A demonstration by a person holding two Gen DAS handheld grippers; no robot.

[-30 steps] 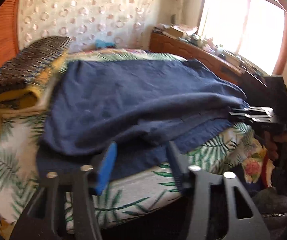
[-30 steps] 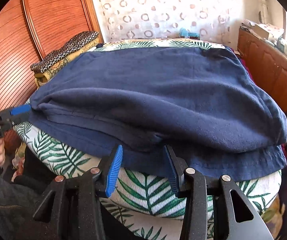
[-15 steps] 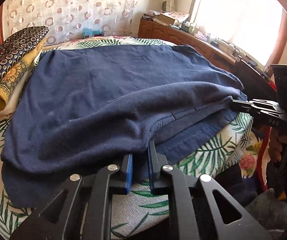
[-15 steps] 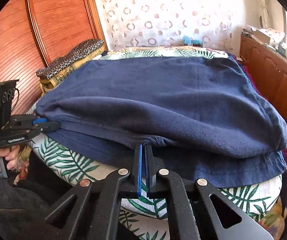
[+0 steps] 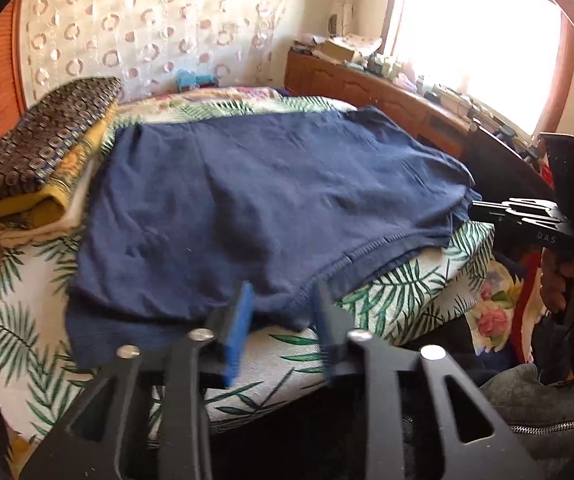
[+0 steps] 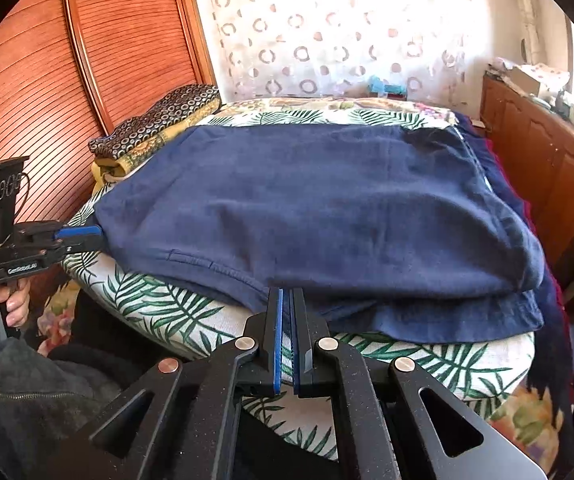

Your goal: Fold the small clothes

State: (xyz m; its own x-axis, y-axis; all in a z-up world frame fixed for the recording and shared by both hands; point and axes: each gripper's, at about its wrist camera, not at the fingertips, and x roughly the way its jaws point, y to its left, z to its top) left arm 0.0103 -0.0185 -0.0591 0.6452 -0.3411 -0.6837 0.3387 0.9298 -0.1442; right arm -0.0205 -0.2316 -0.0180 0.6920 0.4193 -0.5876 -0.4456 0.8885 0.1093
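Left wrist view shows the left gripper (image 5: 283, 312) at the near edge of a navy blue T-shirt (image 5: 271, 200), which lies spread on a cushion with a green palm-leaf print (image 5: 415, 284). Its jaws stand apart and have just been opening; the hem of the shirt lies between the blue pads (image 5: 239, 320), but the pads do not press on it. At the right of this view the right gripper (image 5: 475, 208) touches the side edge of the same shirt, and a hand (image 5: 567, 280) holds its handle.

Right wrist view shows the right gripper (image 6: 287, 316) with its jaws together. Its tips reach the front hem of the T-shirt (image 6: 327, 208), where the top layer folds over the lower one; whether a thin bit of cloth is caught between the pads, I cannot tell. The left gripper (image 6: 83, 236) is at the left corner of the shirt, with one blue pad above the cloth edge.

Beside the shirt, toward the wooden slatted door (image 6: 47, 80), lies a stack of folded clothes (image 5: 43, 160) with a dark ring-patterned piece on top and yellow ones under it.
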